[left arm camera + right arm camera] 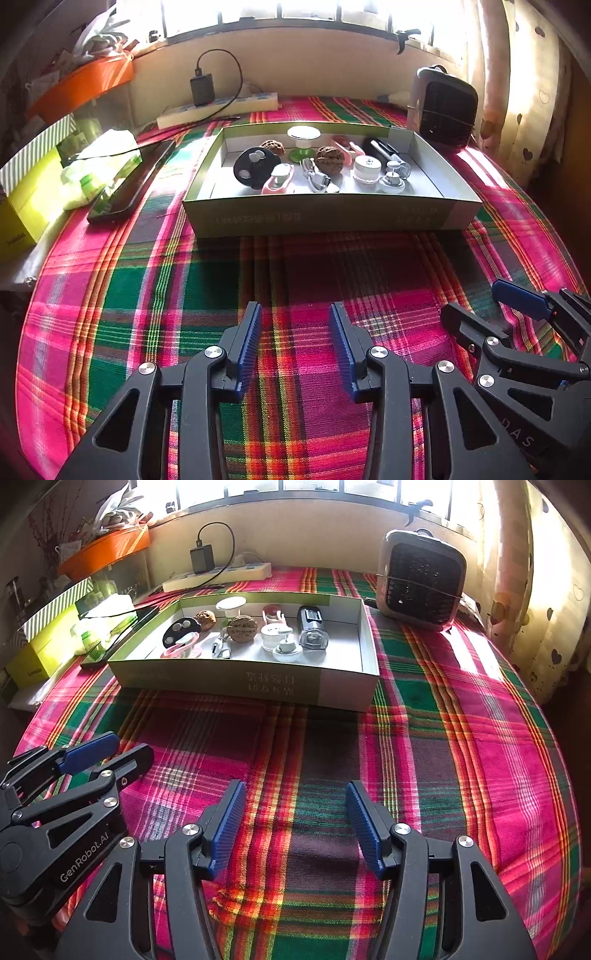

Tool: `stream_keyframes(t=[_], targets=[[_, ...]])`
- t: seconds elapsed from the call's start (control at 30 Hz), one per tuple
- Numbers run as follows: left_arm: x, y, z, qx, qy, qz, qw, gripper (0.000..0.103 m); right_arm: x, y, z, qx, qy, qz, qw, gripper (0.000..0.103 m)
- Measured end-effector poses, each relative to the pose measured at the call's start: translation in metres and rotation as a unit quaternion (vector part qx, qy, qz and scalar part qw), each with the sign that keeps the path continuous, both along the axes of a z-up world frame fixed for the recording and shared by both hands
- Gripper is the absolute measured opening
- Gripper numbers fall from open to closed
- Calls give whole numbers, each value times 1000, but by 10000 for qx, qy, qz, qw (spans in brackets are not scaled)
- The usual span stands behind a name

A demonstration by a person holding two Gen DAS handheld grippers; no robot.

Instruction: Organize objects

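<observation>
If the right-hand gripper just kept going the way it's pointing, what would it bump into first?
Most likely the checked tablecloth: the right gripper tilts downward with open, empty jaws and only bare cloth ahead. The cardboard box of small items lies further on, though depth is hard to judge.

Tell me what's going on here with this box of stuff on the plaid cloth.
Both claws hang open and empty over the plaid cloth, in front of the shallow box. The left claw and right claw hold nothing. The small items, among them two walnuts, a black disc and a white jar, already lie inside the box. Nothing is being handled now.
</observation>
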State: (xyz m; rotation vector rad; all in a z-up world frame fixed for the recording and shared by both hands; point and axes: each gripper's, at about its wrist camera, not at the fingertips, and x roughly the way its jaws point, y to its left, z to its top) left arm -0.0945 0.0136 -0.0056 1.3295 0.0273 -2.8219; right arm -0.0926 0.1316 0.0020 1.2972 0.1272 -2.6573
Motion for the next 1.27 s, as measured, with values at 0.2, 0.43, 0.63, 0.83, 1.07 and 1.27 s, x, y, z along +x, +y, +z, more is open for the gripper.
stream_keyframes(t=[0.2, 0.43, 0.63, 0.83, 1.07, 1.27], targets=[[2, 2, 1, -36, 2, 4, 10000, 37, 1, 2, -1, -21, 44, -37, 10000, 65], [3, 1, 1, -43, 1, 4, 10000, 37, 0, 2, -1, -24, 39, -29, 10000, 68], [3, 1, 1, -43, 2, 4, 10000, 37, 0, 2, -2, -19, 38, -22, 10000, 69], [3, 1, 2, -43, 2, 3, 10000, 37, 0, 0, -3, -2, 34, -6, 10000, 71], [3, 1, 2, -41, 2, 3, 10000, 37, 0, 0, -3, -1, 34, -8, 10000, 71], [3, 1, 2, -41, 2, 3, 10000, 37, 0, 0, -3, -2, 33, -7, 10000, 71]])
